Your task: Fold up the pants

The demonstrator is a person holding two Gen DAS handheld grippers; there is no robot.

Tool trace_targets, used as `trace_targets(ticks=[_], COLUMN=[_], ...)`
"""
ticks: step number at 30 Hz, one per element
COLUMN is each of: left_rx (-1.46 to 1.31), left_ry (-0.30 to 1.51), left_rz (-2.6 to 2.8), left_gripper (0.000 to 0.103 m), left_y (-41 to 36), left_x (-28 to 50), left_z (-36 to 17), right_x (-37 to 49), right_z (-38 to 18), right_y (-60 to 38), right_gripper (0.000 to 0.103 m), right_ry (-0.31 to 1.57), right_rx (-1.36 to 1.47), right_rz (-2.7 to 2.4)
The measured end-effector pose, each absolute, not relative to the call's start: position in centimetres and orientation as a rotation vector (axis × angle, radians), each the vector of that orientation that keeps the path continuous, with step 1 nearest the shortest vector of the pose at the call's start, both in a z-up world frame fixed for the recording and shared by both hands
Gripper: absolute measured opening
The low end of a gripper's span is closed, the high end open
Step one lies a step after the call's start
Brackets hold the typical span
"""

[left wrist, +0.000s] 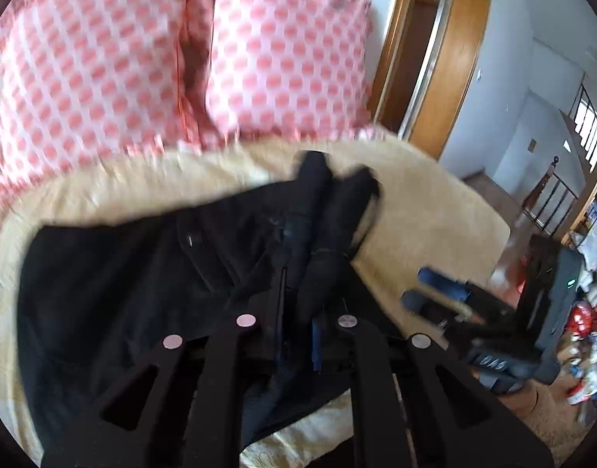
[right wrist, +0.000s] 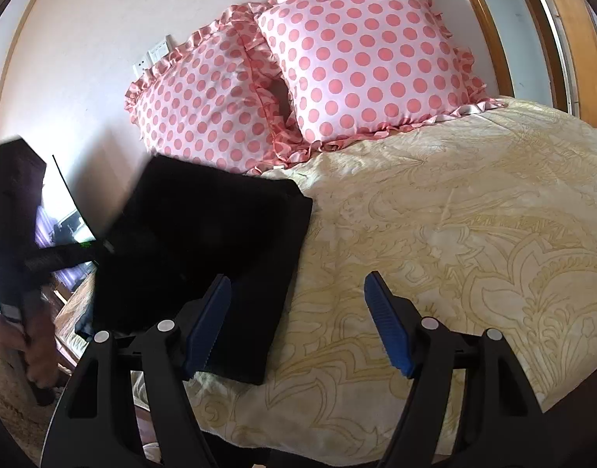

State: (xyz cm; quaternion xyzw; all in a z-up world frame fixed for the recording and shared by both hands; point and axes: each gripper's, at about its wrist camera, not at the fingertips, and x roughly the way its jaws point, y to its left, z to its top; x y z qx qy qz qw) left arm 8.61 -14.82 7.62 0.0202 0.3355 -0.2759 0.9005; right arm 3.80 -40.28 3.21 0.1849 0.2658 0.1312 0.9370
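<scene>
Left tongs [left wrist: 298, 308] clamped on black pants [left wrist: 115, 273], right tongs [right wrist: 296, 323] spread beside them

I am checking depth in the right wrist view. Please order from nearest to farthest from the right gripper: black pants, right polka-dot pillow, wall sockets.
1. black pants, by the left finger of the right gripper.
2. right polka-dot pillow, ahead at the bed's head.
3. wall sockets, far left, behind the pillows.

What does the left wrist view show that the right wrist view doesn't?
Only the left wrist view shows the left gripper shut on bunched black pants, plus the doorway and stair railing. Only the right wrist view shows the right gripper open, empty, and wall sockets. Both show the pants, polka-dot pillows and cream bedspread.
</scene>
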Motion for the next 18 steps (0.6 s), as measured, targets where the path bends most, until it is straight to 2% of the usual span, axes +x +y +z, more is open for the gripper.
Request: trace_targets(ticks=[2,7,10,11,13,14,15,17,18], left_rx=[0.067,0.134,0.14,0.143,0.121,0.091,0.064,0.009,-0.005], left_ry=[0.673,0.779,0.765,0.758,0.764,0.752,0.722,0.639,0.62], left_rz=[-0.579,-0.61,-0.608,-0.613,-0.645,-0.665,-0.663,-0.629,-0.597], left_gripper=[0.01,0.011,0.016,0.021,0.05,0.081,0.092,0.093,0.097], left_y=[-15.5,-17.9,-17.9,-17.7,-16.6,-15.6,-14.6,-11.5,-10.4], left_x=[7.8,7.4,7.0,6.7,5.8,5.5,4.9,4.2,4.2], left_z=[7.7,2.7,1.8,2.1,3.1,3.7,4.4,6.0,6.4], right_x=[3.7,3.4,3.1,2.9,2.6,2.5,2.4,2.0,1.9], right_z=[3.2,3.4,3.8,4.1,5.1,5.5,6.1,7.7,8.6], right_y=[-40.3,-40.3,-40.7,-40.9,-41.0,-41.0,-40.8,-40.0,-39.0], right_gripper=[0.073,0.073,0.073,0.073,0.073,0.073,0.073,0.073,0.073], right_ry=[0.538,0.535,0.525,0.517,0.491,0.475,0.454,0.399,0.371], right_rx=[0.381,0.349,0.336,0.326,0.31,0.305,0.299,0.284,0.274], right_rz=[0.264,0.214,0.173,0.158,0.138,0.138,0.144,0.184,0.229])
